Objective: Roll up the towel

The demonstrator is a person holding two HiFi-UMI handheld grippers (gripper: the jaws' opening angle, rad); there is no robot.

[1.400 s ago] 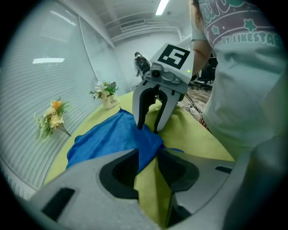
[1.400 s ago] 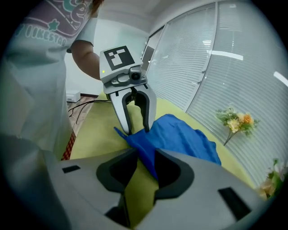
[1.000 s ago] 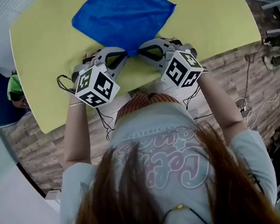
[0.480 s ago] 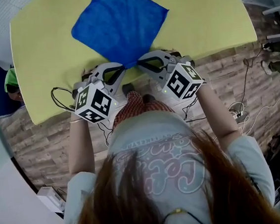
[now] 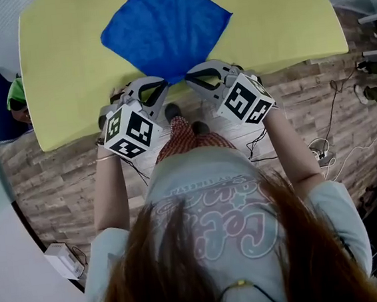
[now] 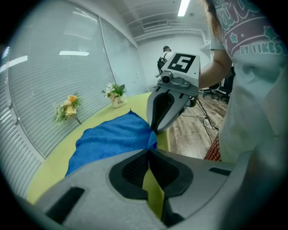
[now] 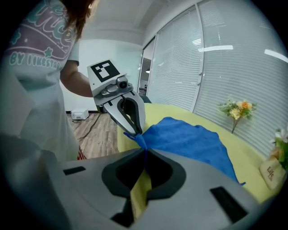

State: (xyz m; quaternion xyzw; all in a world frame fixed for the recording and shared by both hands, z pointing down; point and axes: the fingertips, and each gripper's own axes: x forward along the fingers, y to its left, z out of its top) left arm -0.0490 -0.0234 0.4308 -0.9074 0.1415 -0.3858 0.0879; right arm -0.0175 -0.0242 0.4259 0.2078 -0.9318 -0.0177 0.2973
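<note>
**Both claws pinched on the towel's near corner, roll not yet begun**

Your left claw [image 5: 167, 83] and right claw [image 5: 188, 80] were each clamped shut on the near corner of the blue towel [image 5: 165, 29]. Their tips sat just beside each other, right at the near edge of the desk [image 5: 66, 66]. The rest of the towel lay flat on the desk, diamond-wise, w/ the far corner pointing away from you. My read: no turn of the roll was made yet. To do it well you prob. needed a wider hold, one claw on each near edge, not both on one point. Then lift only slightly and tip the corner over twd the far side w/ both wrists in step. A single-point pinch risked a skewed, cone-shaped roll.
</note>
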